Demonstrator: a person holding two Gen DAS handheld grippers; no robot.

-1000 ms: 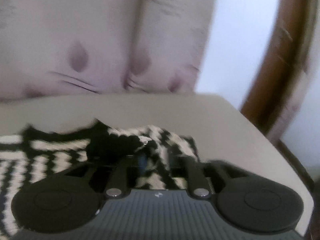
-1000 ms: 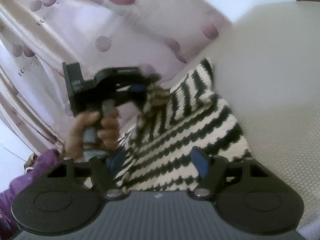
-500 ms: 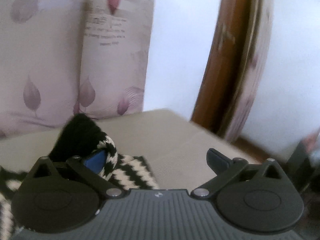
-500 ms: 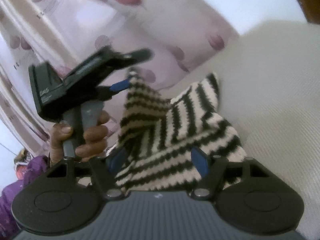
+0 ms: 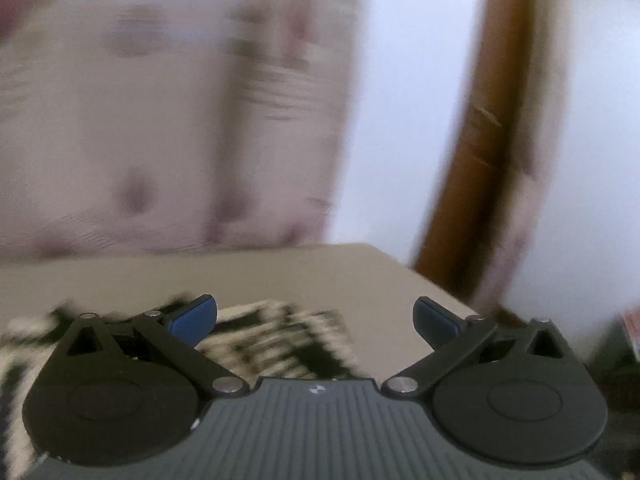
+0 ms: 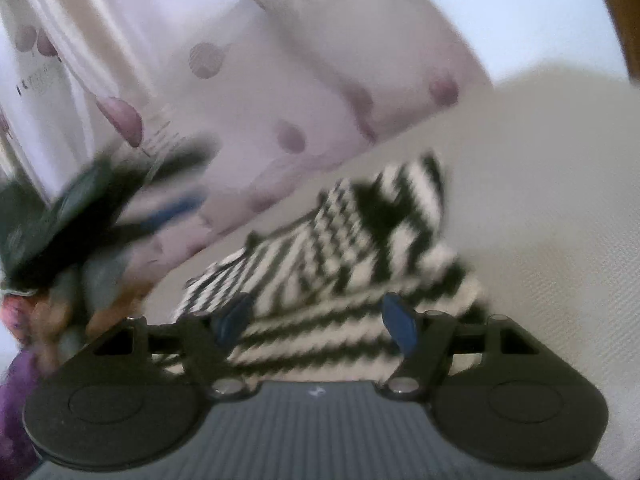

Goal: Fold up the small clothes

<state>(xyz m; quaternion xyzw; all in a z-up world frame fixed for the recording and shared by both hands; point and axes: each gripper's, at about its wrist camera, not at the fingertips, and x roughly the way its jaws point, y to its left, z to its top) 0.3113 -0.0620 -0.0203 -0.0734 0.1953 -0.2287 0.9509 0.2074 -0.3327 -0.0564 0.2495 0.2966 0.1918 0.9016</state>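
left gripper [image 5: 314,320]: jaws just sprang wide, holding nothing
right gripper [image 6: 316,320]: jaws apart, over the knit, not pinching it
knit [image 6: 340,248]: striped, lying rumpled on the cushion [image 6: 540,200]

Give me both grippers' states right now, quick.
Left gripper: open wide, jaws just opened, holding nothing.
Right gripper: open, striped knit garment lies beyond its fingers, not gripped.

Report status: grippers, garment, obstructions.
Left gripper open, holding nothing. Right gripper jaws apart over striped knit, grip unclear. Knit lies on cushion. Nothing in the way.
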